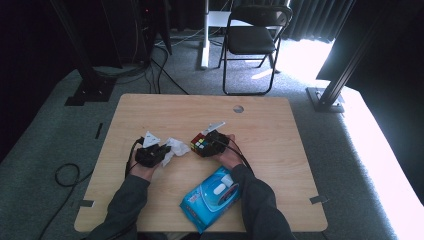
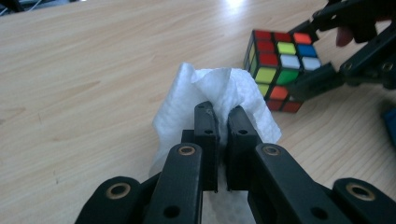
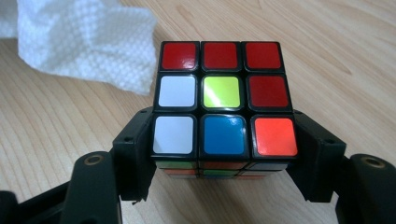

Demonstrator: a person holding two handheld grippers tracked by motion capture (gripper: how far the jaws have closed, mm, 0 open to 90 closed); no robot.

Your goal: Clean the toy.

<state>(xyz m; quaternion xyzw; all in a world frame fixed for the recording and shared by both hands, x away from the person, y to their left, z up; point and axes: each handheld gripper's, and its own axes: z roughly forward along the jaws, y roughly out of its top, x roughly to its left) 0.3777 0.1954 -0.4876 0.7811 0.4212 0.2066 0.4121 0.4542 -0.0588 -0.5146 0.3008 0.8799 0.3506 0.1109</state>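
- Bench (image 1: pixel 165 107) of pale wood grain, rounded corners, small round hole near its far edge
- Left gripper (image 1: pixel 156 154) low over the bench at the high view's left; jaws nearly together, pinched on a crumpled white paper wipe (image 2: pixel 219 95) that bulges out beyond the fingertips and rests on the wood
- Right gripper (image 1: pixel 210 145) just right of it, black jaws set around a scrambled colour-tiled plastic puzzle cube (image 3: pixel 223 100), one jaw along each side of the cube's lower layer; pads right up against the black side faces in the right gripper view, firm pressure not certain
- Cube sitting on the bench near its middle, top face showing red, white, yellow-green, blue and orange tiles
- Wipe and cube just beside each other, a narrow strip of wood between them in the left gripper view
- Blue plastic pack of wet wipes (image 1: pixel 212 197) with a white flap, lying nearer the person's edge, beside the right sleeve
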